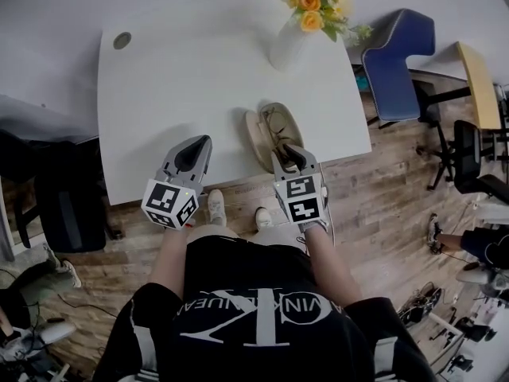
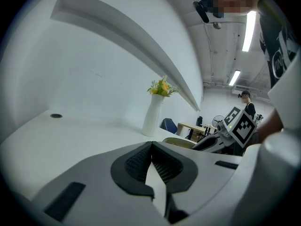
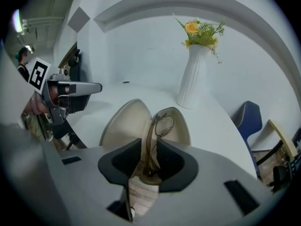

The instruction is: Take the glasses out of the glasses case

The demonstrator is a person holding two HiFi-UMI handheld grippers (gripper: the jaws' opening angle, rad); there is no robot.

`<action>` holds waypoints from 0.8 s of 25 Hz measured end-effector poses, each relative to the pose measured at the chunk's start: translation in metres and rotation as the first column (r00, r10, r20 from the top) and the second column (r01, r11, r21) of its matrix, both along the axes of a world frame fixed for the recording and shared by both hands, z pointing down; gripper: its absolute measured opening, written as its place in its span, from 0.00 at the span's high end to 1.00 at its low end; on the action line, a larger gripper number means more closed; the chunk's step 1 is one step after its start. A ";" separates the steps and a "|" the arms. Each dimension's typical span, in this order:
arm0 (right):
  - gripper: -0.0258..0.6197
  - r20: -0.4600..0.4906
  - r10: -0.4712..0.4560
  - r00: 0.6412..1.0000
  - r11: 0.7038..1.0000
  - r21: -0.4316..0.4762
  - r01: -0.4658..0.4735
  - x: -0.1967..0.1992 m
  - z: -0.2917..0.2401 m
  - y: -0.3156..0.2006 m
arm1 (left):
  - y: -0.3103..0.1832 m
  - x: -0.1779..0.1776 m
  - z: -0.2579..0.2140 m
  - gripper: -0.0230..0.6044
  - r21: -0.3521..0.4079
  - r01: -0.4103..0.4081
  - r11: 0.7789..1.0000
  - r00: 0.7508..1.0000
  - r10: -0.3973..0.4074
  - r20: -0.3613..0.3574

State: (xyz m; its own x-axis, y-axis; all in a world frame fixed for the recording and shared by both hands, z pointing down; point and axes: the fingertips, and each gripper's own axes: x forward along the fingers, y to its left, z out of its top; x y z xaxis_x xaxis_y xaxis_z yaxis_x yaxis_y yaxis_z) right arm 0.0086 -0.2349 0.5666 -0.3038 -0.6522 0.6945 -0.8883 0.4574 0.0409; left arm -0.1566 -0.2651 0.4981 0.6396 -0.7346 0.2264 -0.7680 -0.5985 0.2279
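1. The open cream clamshell glasses case [image 3: 123, 124] lies at the near edge of the white table [image 1: 175, 94], with the thin brown-framed glasses [image 3: 163, 125] inside.
2. Your right gripper [image 3: 148, 147] straddles them, jaws part-open and not yet pinching: close gently, then lift.
3. Your left gripper [image 2: 151, 147]: jaws together, empty.

Your glasses case [image 1: 269, 134] lies open on the table [image 1: 183, 78], close to its near edge, with the glasses [image 3: 162, 125] in it. Behind the case stands the vase [image 1: 288, 44]. Your right gripper [image 1: 288, 153] is at the case's near end, with the glasses between its jaws. Your left gripper [image 1: 199, 143] is left of the case, apart from it. The chair [image 1: 398, 54] stands off the table, right of the case.
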 end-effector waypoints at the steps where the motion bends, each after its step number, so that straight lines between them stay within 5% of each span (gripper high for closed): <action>1: 0.80 -0.019 -0.003 1.000 1.000 -0.002 0.003 0.001 0.002 -0.001 | 0.000 -0.001 0.002 0.94 -0.004 0.001 1.000 1.000 -0.001 -0.003; 12: 0.81 -0.237 -0.096 0.967 0.993 -0.083 0.078 0.004 0.016 -0.002 | 0.004 -0.005 0.020 0.94 -0.044 0.006 0.999 1.000 -0.006 -0.014; 20: 0.88 -0.182 -0.073 0.981 0.992 -0.115 0.052 0.000 0.018 -0.002 | 0.006 -0.005 0.022 0.94 -0.049 -0.003 0.999 1.000 0.002 -0.017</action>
